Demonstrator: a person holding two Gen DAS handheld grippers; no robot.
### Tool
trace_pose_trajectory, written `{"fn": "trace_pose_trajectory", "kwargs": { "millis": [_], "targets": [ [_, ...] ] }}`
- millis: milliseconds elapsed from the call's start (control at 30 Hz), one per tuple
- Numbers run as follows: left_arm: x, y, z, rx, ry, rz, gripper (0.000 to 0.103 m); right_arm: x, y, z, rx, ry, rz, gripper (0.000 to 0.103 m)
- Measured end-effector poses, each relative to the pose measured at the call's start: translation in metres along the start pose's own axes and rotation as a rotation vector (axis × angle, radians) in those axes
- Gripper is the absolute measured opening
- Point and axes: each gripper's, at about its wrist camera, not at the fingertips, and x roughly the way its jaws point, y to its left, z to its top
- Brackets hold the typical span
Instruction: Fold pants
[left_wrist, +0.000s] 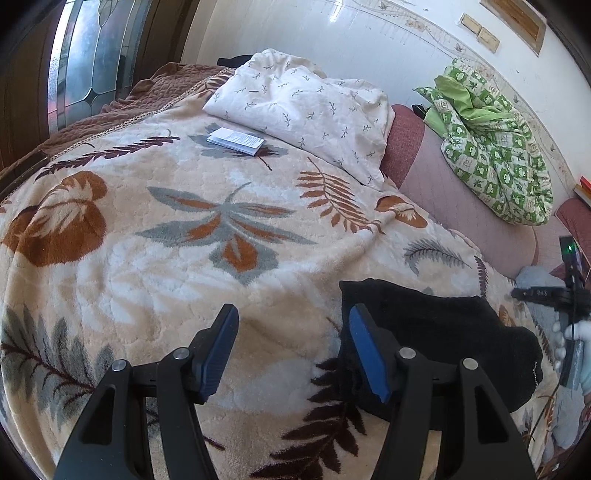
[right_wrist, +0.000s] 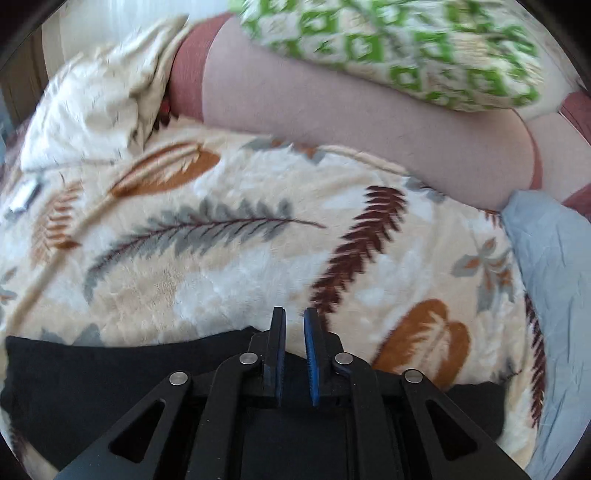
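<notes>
The black pants (left_wrist: 436, 343) lie in a folded bundle on the leaf-patterned blanket (left_wrist: 177, 236), near its front right edge. The left gripper (left_wrist: 293, 350) hovers wide open at their left edge, holding nothing. The right gripper (right_wrist: 294, 354), jaws narrowly apart and empty, hangs over the pants (right_wrist: 122, 376).

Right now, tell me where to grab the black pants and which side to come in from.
Probably the near-left corner of the black pants, beside the open left gripper. They lie flat in a compact bundle on the leaf blanket, so come from the left, low along the blanket, one finger sliding under the edge. The right gripper, nearly closed, hovers over them.
</notes>
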Motion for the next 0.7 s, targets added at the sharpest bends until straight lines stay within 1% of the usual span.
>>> {"fn": "trace_pose_trajectory", "kwargs": {
  "millis": [33,100,133,167,200,267,300,333,367,400,467,500,533,600,667,700],
  "targets": [
    [-0.001,0.001,0.000,-0.006,0.000,-0.006,0.062,-0.006,-0.016,-0.010,0.019,0.009,-0.013,0.025],
    [-0.005,0.001,0.000,-0.009,-0.006,-0.012,0.062,-0.017,-0.050,-0.039,0.051,0.019,-0.050,0.027],
    [-0.007,0.000,0.000,-0.006,-0.011,-0.011,0.063,-0.021,-0.064,-0.054,0.067,0.024,-0.049,0.027],
    [-0.008,-0.001,-0.001,-0.003,-0.015,-0.009,0.063,-0.024,-0.081,-0.075,0.094,0.032,-0.028,0.027],
    [-0.009,-0.002,-0.001,0.000,-0.019,-0.007,0.063,-0.022,-0.095,-0.088,0.120,0.043,-0.010,0.027],
    [-0.012,-0.003,-0.003,0.007,-0.028,0.006,0.064,-0.014,-0.122,-0.127,0.194,0.102,0.025,0.027],
    [-0.013,-0.003,-0.004,0.008,-0.030,0.011,0.064,-0.009,-0.133,-0.143,0.206,0.124,0.006,0.027],
    [-0.013,-0.003,-0.006,0.008,-0.030,0.015,0.064,-0.003,-0.138,-0.157,0.202,0.133,-0.032,0.027],
    [-0.013,-0.003,-0.007,0.007,-0.028,0.019,0.064,-0.004,-0.145,-0.171,0.208,0.092,0.001,0.026],
    [-0.014,-0.002,-0.008,0.006,-0.027,0.023,0.064,-0.011,-0.150,-0.179,0.224,0.035,0.030,0.027],
    [-0.014,0.000,-0.009,0.001,-0.026,0.027,0.064,-0.018,-0.155,-0.183,0.271,0.042,0.052,0.027],
    [-0.014,0.000,-0.009,-0.001,-0.027,0.028,0.064,-0.022,-0.155,-0.181,0.274,0.061,0.044,0.027],
    [-0.014,0.000,-0.009,0.001,-0.027,0.028,0.064,-0.028,-0.154,-0.178,0.269,0.061,0.026,0.028],
    [-0.014,0.001,-0.010,0.004,-0.028,0.026,0.065,-0.046,-0.158,-0.170,0.268,-0.016,-0.012,0.031],
    [-0.013,0.001,-0.009,0.008,-0.023,0.025,0.065,-0.052,-0.163,-0.165,0.273,-0.051,-0.056,0.049],
    [-0.013,0.000,-0.010,0.010,-0.020,0.024,0.065,-0.051,-0.165,-0.162,0.276,-0.057,-0.080,0.065]
  ]
}}
